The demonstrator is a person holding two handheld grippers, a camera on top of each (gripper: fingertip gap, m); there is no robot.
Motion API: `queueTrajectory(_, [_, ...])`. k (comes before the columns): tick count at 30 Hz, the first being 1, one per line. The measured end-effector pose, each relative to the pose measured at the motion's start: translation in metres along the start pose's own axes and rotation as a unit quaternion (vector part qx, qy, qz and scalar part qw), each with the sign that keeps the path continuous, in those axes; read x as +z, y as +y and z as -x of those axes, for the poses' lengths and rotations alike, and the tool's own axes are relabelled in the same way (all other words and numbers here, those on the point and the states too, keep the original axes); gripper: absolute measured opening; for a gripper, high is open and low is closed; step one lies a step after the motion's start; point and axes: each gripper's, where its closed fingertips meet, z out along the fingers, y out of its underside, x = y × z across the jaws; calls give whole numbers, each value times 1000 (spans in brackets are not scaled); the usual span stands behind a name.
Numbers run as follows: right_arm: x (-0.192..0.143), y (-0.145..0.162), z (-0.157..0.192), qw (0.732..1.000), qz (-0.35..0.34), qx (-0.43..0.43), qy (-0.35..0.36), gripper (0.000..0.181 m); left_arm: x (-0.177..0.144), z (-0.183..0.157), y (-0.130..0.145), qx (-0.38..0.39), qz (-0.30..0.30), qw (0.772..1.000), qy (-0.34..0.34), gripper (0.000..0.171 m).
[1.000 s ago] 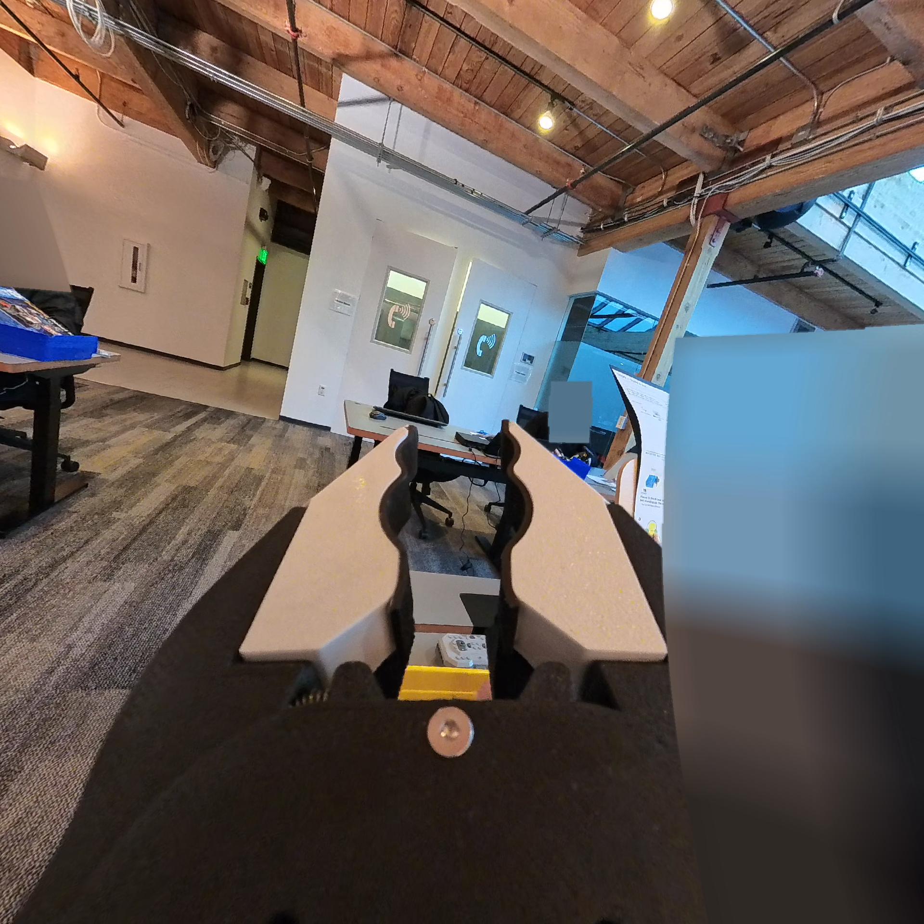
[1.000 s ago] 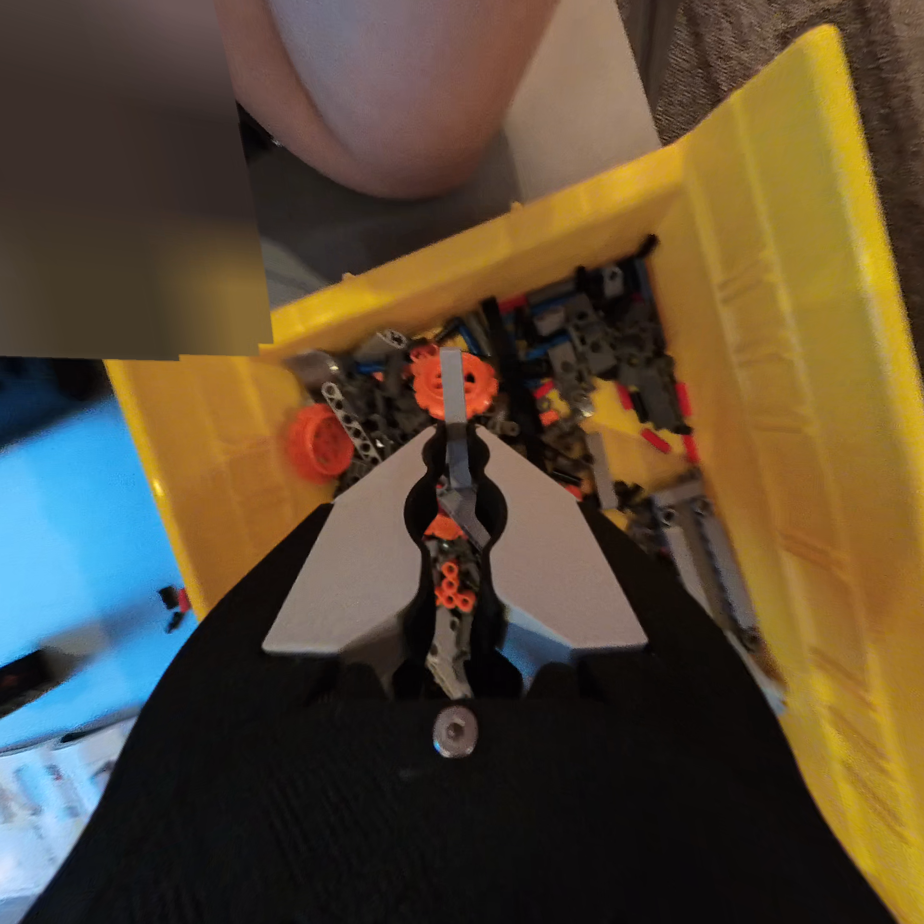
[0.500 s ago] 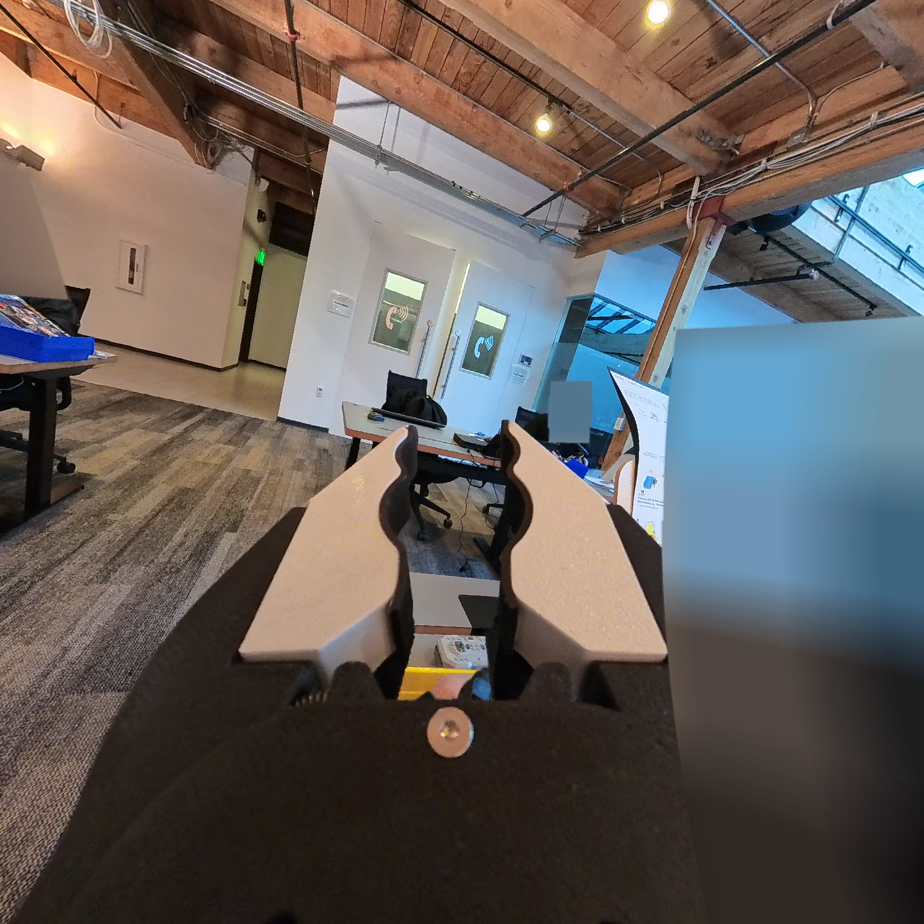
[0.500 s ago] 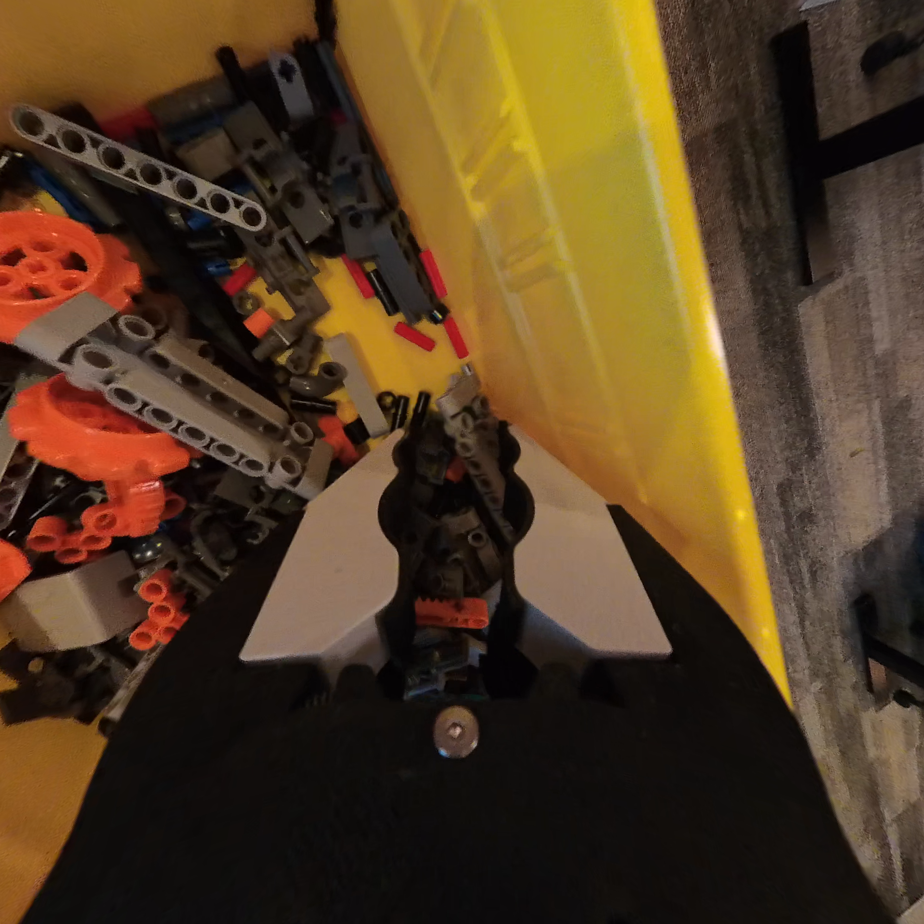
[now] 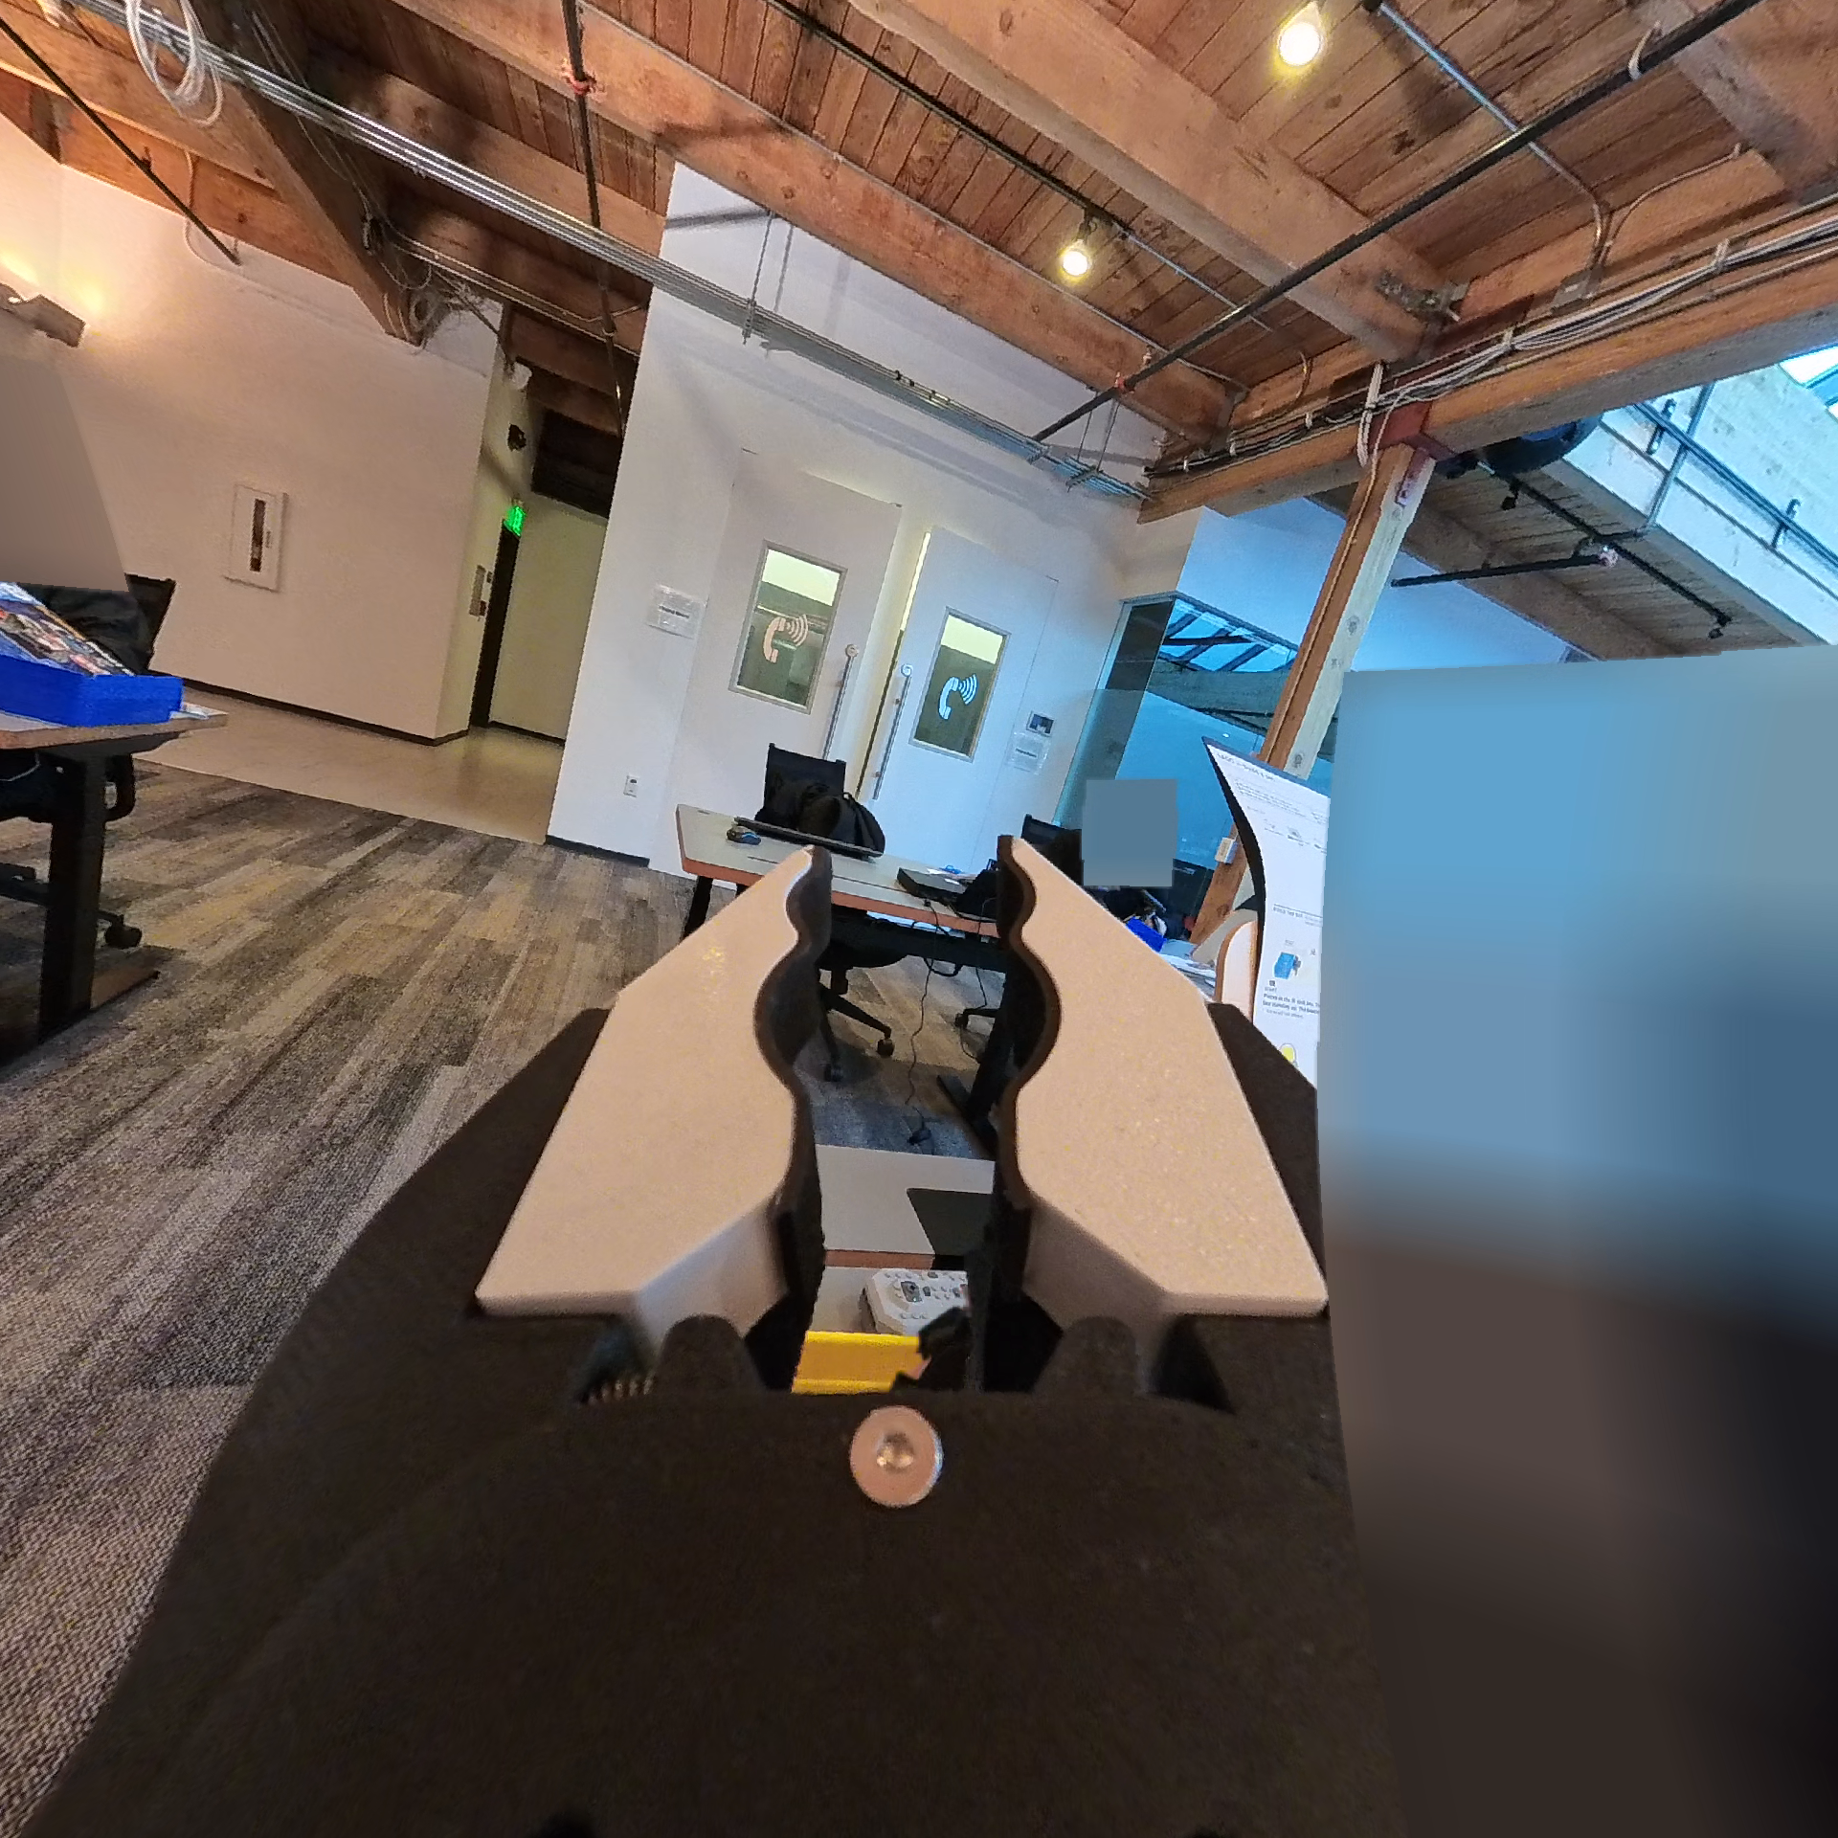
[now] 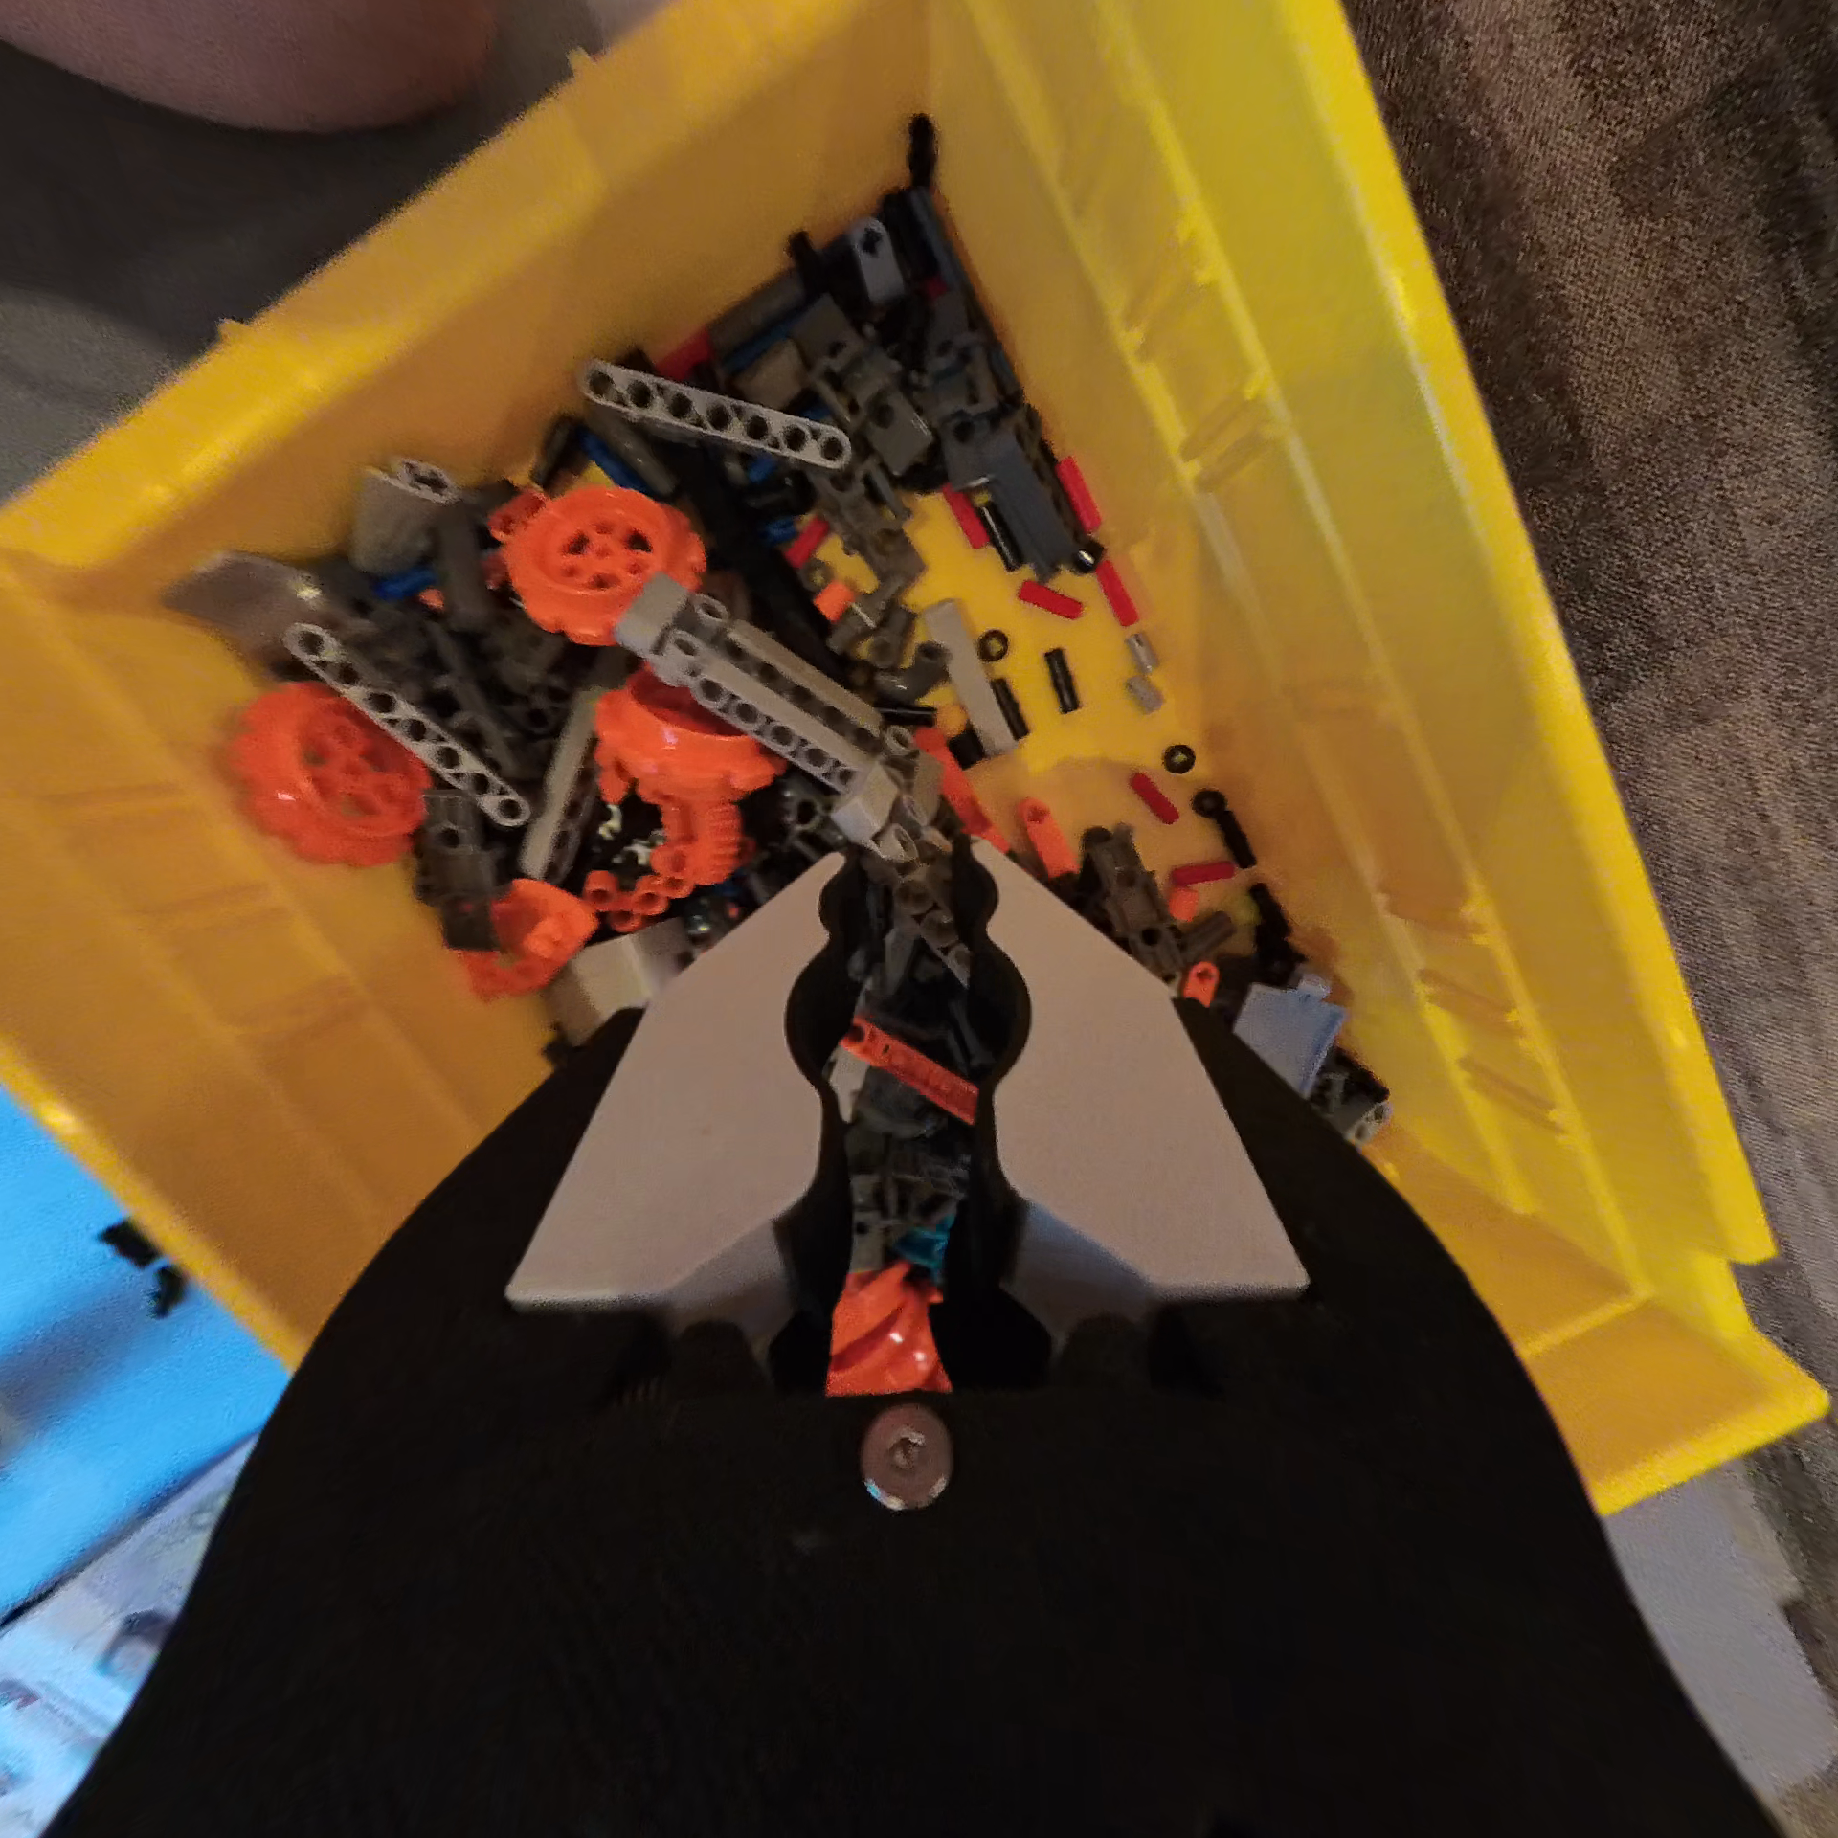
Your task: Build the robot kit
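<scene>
My right gripper (image 6: 907,860) hangs over a yellow plastic bin (image 6: 1293,617) filled with loose building-toy parts. Its jaws are nearly together on a small dark grey holed piece (image 6: 925,910) that lies between the tips. Just ahead lie a long light grey beam (image 6: 766,696) and orange wheels (image 6: 597,552), with small red and black pins (image 6: 1054,597) on the bin floor to the right. My left gripper (image 5: 910,865) is open and empty. It is held level and points out into the room. A strip of the yellow bin (image 5: 850,1361) shows low between its fingers.
The bin rests on a pale surface with carpet (image 6: 1641,497) to its right and a blue box (image 6: 90,1343) to its left. A person's arm (image 6: 249,60) shows above the bin. The left wrist view shows a desk with chairs (image 5: 796,855) ahead and another desk (image 5: 90,736) at the far left. Tip to tip, the grippers are about 35 cm apart.
My right gripper has pulled back from the bin's right wall, so more of the bin shows, and its jaws have narrowed. My left gripper has barely moved.
</scene>
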Motion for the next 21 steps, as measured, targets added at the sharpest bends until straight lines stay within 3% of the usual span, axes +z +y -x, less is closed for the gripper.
queueTrajectory(6, [-16, -12, 35, 997, -40, 48, -46, 16, 0, -1, 0, 0, 1, 1000, 1, 31])
queueTrajectory(14, [-9, -44, 89, 973, -103, 133, -156, 16, 0, -1, -1, -2, -1, 1000, 2, 31])
queueTrajectory(19, [-2, -45, 93, 972, -100, 127, -170, 30, 1, -2, 2, 2, 4, 1000, 2, 30])
queueTrajectory(21, [-9, -39, 77, 976, -105, 123, -145, 31, 1, -2, 1, 1, 3, 1000, 2, 30])
